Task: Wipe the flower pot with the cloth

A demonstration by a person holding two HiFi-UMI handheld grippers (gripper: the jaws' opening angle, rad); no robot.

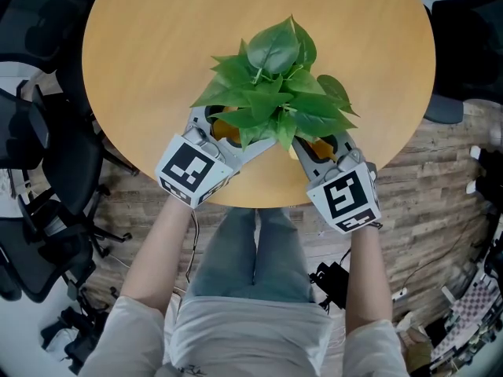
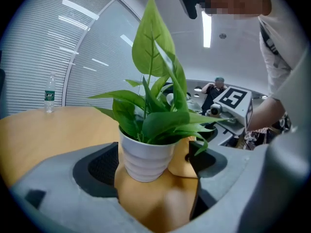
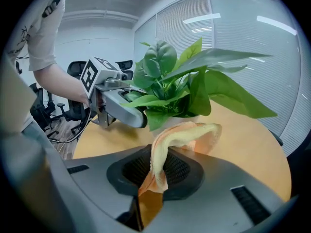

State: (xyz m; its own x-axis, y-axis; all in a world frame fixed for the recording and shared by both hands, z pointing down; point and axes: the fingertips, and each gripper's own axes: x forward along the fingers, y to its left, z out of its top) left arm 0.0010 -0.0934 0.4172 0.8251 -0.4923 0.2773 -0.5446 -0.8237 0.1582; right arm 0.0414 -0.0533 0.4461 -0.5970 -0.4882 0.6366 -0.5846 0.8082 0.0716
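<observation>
- Grey-bodied right gripper (image 3: 156, 176) is clamping the yellow-orange cloth (image 3: 181, 132). Its jaws are pinching the lower end while the free end is arching forward and drooping toward the plant.
- Left gripper (image 2: 156, 165) is standing with its jaws apart, and the white ribbed flower pot (image 2: 145, 155) is sitting between them. One pad is lying right at the pot's wall, while a strip of orange is showing on the other side, so I cannot tell whether the jaws are actually pressing.
- Seen from the head view, the pot is sitting near the 6 o'clock edge of the round wooden table (image 1: 157, 53), with the left gripper coming in at the pot's 8 o'clock and the right gripper at its 4 o'clock.
- Green leaves (image 1: 275, 93) are spreading over both sets of jaws and hiding most of the pot wall from above.
- Judging by this, the wiping step is just getting under way: the cloth is reaching the pot's side, but whether it is touching is unclear under the foliage.
- Next, the move is likely calling for the cloth's loose end to be pressed flat on the wall and swept round it — low, beneath the leaves — while the left gripper is steadying the pot so it is not sliding toward the near edge.
</observation>
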